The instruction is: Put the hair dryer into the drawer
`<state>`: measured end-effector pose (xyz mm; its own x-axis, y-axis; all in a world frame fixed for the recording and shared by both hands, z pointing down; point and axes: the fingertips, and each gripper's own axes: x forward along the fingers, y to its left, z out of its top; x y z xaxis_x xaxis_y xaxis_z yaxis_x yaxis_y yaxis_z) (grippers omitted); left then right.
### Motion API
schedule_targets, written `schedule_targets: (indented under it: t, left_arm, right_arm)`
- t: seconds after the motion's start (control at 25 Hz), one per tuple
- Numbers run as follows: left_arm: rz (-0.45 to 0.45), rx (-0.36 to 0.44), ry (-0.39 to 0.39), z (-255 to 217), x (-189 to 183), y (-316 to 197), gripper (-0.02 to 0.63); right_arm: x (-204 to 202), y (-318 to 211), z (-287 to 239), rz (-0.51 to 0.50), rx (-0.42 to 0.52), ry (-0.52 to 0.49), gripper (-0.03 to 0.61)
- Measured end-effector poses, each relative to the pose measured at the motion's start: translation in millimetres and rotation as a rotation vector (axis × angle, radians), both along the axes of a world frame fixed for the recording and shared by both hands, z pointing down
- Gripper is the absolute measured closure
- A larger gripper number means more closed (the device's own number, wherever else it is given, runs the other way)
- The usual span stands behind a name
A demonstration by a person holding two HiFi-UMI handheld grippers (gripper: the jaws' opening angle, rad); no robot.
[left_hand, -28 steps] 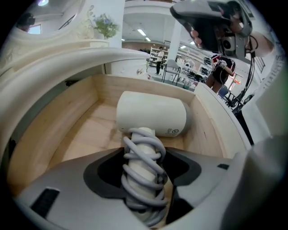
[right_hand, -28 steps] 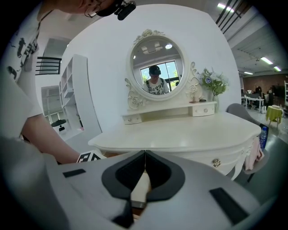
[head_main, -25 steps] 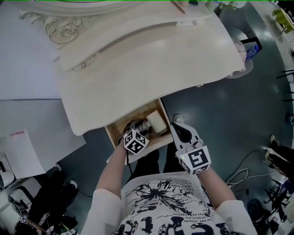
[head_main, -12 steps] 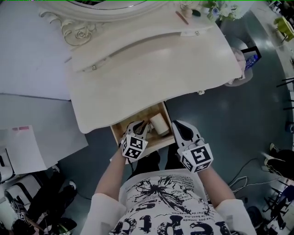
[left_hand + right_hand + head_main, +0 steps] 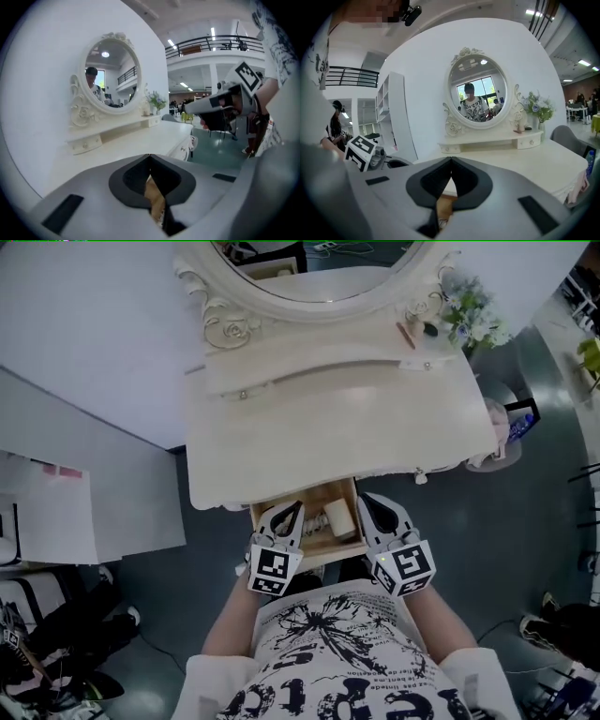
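Note:
The hair dryer (image 5: 337, 515), a white barrel, lies inside the open wooden drawer (image 5: 326, 548) under the front of the white dressing table (image 5: 328, 427). My left gripper (image 5: 292, 509) hangs above the drawer's left part, shut and empty. My right gripper (image 5: 365, 500) is over the drawer's right edge, also shut with nothing in it. In the left gripper view the jaws (image 5: 150, 155) meet at the tip, with the drawer's wood showing below them. The right gripper view has its jaws (image 5: 451, 160) closed the same way, and the left gripper's marker cube (image 5: 361, 151) shows at the left.
An oval mirror (image 5: 319, 268) in an ornate frame stands at the table's back. A vase of flowers (image 5: 469, 313) and small items sit on the raised shelf at the right. White boards (image 5: 56, 512) lie on the floor to the left. A bin (image 5: 497, 437) stands by the table's right end.
The left gripper has risen out of the drawer and its jaws have closed empty, leaving the hair dryer inside. The right gripper rose too. The head view tilted up towards the mirror.

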<state>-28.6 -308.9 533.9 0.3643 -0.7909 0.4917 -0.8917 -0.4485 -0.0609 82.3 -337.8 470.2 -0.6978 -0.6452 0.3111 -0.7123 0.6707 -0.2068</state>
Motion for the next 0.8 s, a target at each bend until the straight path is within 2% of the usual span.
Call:
schedule_targets:
  t: [0.16,0.32,0.44,0.56,0.72,0.8]
  left_arm:
    - [-0.122,0.142,0.029,-53,-23,3,0.592]
    - [-0.239,0.238,0.098,-101,-38,27,0.592]
    - [-0.315,0.301,0.114,-128,-56,36,0.592]
    - [-0.372,0.332,0.122,-146,-69,46,0.592]
    - [-0.445,0.344,0.205,-157,-87,53,0.592]
    - [-0.461,0.350,0.194,-158,-94,55,0.592]
  right_arm:
    - [-13,0,-17,-0.060,0.074,-0.024,0.561]
    - [-14,20,-35,-0.113,0.130,-0.032,0.561]
    - [-22,18,-50,-0.151,0.180,-0.034,0.561]
    - [-25,15,-61,-0.151,0.211,-0.039,0.561]
    - [-32,14,-72,-0.169,0.253,-0.036,0.561]
    - [-36,15,-75,-0.182,0.268,-0.033,0.561]
